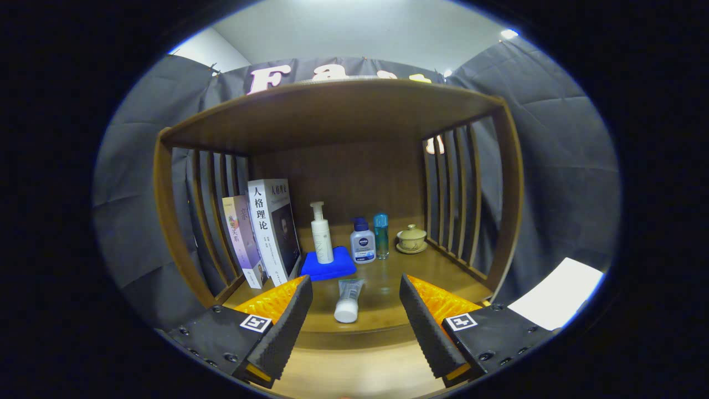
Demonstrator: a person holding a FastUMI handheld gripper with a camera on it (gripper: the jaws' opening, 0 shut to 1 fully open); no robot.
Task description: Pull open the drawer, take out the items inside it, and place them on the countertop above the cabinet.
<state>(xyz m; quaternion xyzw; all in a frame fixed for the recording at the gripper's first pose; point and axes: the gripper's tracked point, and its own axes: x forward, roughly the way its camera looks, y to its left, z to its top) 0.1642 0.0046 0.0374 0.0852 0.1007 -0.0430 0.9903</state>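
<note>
My gripper (354, 302) is open, its fingers spread wide with nothing pressed between them. A small tube with a white cap (348, 300) lies flat on the wooden countertop (382, 316), in the gap between the fingertips and a little ahead of them, cap toward me. The countertop is the floor of an open wooden shelf unit (332, 111) with slatted sides and a roof board. The drawer is hidden below.
Beyond the tube stand a white pump bottle (322, 233) on a blue pad (328, 265), a white and blue bottle (363, 241), a teal bottle (381, 235) and a lidded cup on a saucer (411, 239). Two books (266, 233) lean at the left slats. A white sheet (556, 293) lies right.
</note>
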